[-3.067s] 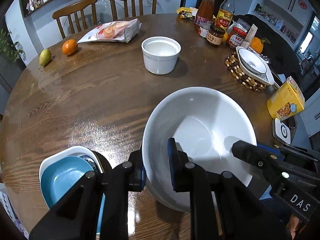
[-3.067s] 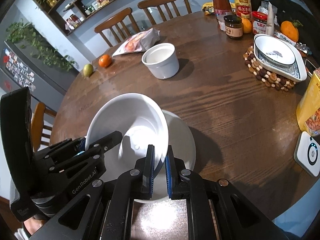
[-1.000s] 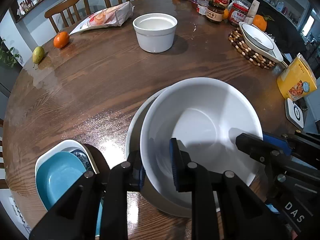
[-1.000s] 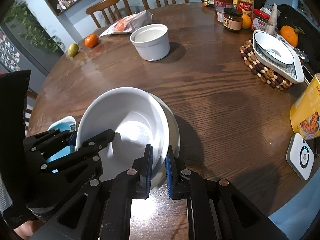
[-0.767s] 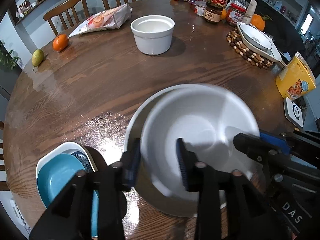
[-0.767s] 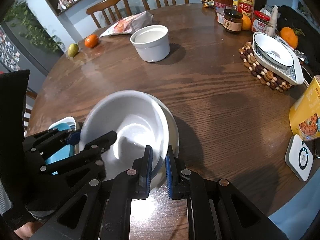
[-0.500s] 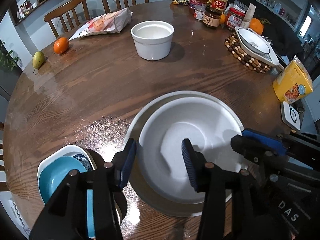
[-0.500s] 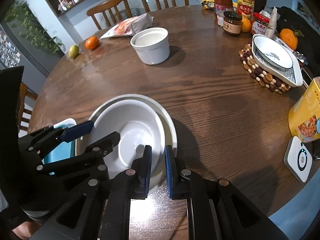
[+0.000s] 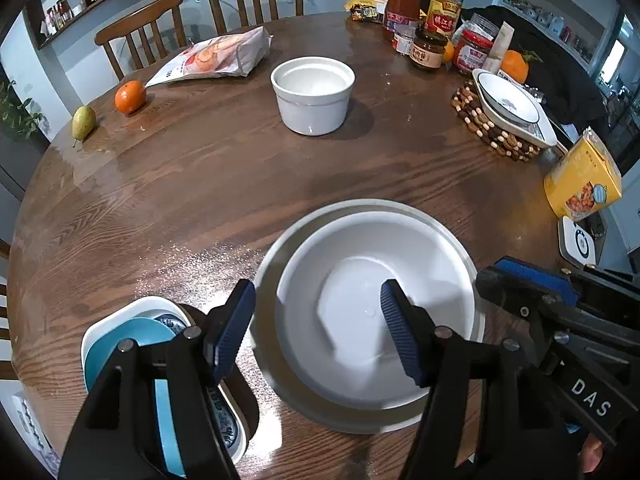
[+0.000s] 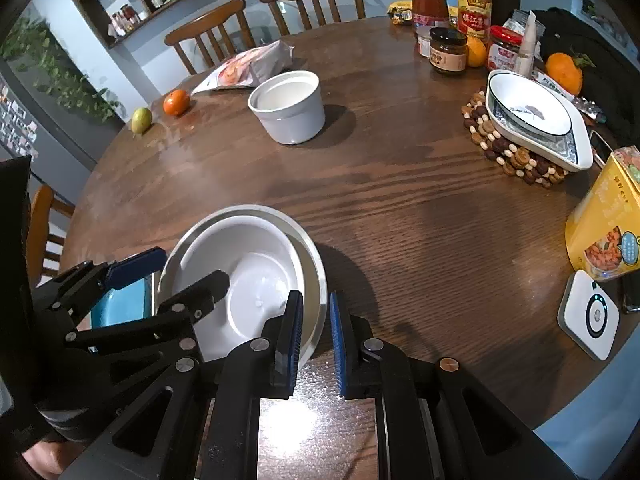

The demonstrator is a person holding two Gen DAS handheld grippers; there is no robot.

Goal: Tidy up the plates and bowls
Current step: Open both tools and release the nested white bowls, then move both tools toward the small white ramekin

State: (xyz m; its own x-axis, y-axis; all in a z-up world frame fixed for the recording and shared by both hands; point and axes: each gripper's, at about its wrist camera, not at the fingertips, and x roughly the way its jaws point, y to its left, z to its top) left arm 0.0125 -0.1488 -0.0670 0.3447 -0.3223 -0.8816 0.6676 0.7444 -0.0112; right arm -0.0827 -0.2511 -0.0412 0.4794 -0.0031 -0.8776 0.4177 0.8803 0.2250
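Note:
A white bowl [image 9: 372, 304] sits nested inside a larger white bowl [image 9: 452, 236] near the front edge of the round wooden table [image 9: 200, 184]. My left gripper [image 9: 318, 334] straddles the near-left rims. Its jaws are opening and neither pad touches the rims between them. My right gripper [image 10: 314, 334] is shut on the white bowl's right rim [image 10: 316, 312]. A blue plate [image 9: 120, 344] lies in a white dish at the front left. A white ramekin bowl [image 9: 312, 94] stands at mid-table. A blue-rimmed dish [image 9: 506, 106] rests on a beaded trivet.
A snack bag [image 9: 216, 56], an orange [image 9: 129, 97] and a pear [image 9: 83, 122] lie at the far left. Sauce bottles and jars [image 9: 430, 24] crowd the far right. A yellow box [image 9: 582, 180] and a white device [image 9: 580, 244] sit at the right edge. Two chairs stand behind.
The white bowl has come down level into the larger bowl. My left jaws have spread apart off its rim. The right gripper has stayed shut on the rim.

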